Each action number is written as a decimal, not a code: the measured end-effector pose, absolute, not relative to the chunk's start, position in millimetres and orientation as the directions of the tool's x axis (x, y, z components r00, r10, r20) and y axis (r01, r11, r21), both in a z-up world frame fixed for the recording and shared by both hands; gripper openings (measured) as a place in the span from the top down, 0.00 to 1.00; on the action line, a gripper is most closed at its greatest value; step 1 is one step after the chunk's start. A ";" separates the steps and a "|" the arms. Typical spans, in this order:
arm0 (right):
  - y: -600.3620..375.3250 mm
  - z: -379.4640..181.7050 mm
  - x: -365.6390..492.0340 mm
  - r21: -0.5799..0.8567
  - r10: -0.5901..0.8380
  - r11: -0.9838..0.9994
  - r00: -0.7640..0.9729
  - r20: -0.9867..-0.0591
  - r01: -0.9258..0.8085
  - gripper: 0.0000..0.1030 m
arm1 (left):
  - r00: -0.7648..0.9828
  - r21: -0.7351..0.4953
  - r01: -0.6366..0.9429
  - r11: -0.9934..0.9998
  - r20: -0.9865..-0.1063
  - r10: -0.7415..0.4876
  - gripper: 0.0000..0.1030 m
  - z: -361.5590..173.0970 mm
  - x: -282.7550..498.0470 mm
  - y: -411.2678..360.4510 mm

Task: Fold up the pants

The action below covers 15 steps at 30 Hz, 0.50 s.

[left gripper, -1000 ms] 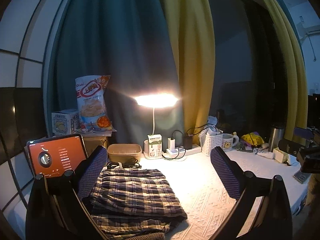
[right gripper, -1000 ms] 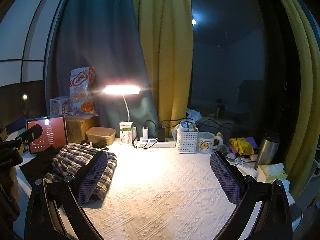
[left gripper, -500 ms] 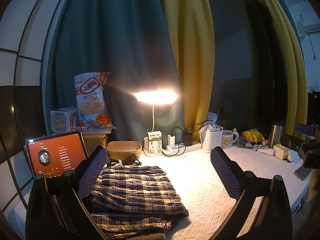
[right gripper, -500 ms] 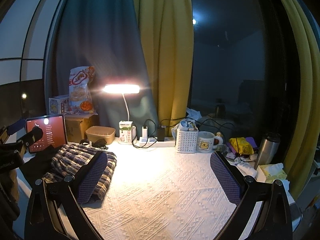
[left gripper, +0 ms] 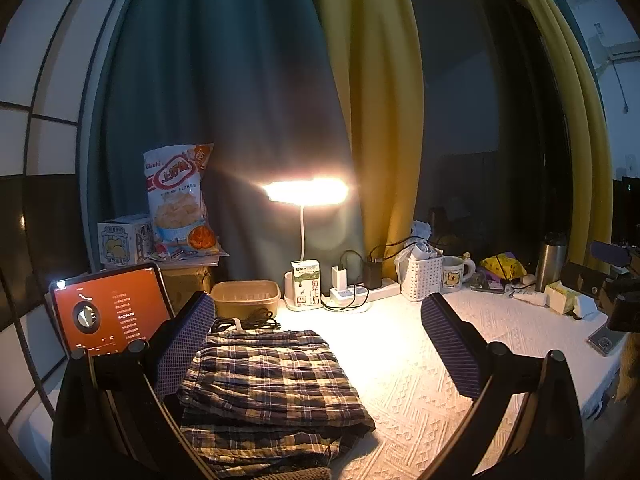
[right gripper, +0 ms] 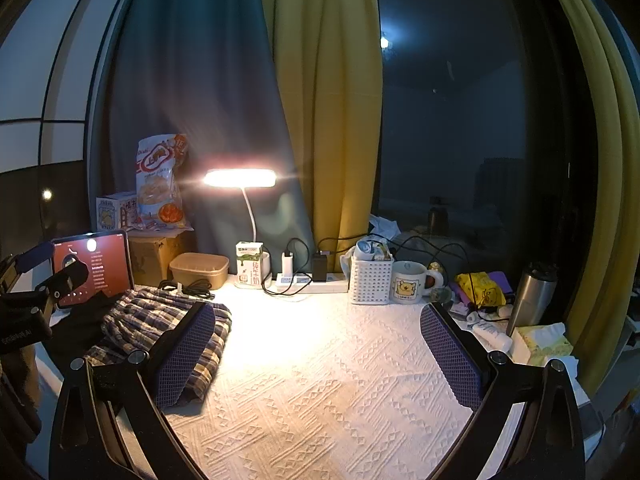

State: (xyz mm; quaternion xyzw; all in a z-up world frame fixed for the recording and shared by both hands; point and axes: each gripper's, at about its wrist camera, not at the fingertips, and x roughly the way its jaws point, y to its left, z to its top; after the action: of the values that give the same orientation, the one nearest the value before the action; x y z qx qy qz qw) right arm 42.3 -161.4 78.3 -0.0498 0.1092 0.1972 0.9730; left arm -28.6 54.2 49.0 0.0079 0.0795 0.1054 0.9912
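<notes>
Jaws: both spread wide, nothing between them.
Left gripper (left gripper: 320,344): above the folded plaid pants (left gripper: 268,384).
Right gripper (right gripper: 320,352): over bare white tablecloth (right gripper: 320,380).
Pants: beside tablet (left gripper: 108,312).

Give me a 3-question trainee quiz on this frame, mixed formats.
1. True or false: the left gripper is clamped on the pants.
2. What stands between the lamp base and the power strip? A) mug B) milk carton C) tablet
3. Fill in: in the right wrist view the pants lie on the ___ side of the cloth.

Key
1. False: jaws wide, pants lie folded on the cloth.
2. B, the milk carton.
3. left
</notes>
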 end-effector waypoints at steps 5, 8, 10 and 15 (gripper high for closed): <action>-161.3 78.1 42.1 -0.053 0.371 0.918 0.899 -0.231 -0.392 0.00 | 0.965 0.031 -0.207 0.978 -0.157 0.209 0.01 49.0 -28.3 53.9; -161.9 78.2 42.5 -0.053 0.373 0.918 0.899 -0.232 -0.394 0.00 | 0.965 0.032 -0.207 0.978 -0.156 0.210 0.01 49.3 -28.4 53.7; -161.7 78.2 42.4 -0.053 0.373 0.918 0.898 -0.232 -0.394 0.00 | 0.966 0.032 -0.206 0.978 -0.155 0.208 0.01 49.2 -27.8 54.0; -161.6 78.2 42.3 -0.052 0.371 0.918 0.899 -0.231 -0.392 0.00 | 0.966 0.032 -0.204 0.978 -0.155 0.207 0.01 49.0 -27.5 53.6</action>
State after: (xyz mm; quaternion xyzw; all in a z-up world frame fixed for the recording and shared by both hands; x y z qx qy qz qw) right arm 42.3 -161.6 78.2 -0.0489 0.1090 0.1961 0.9733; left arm -27.5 53.6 49.0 0.0078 0.0791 0.1035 0.9914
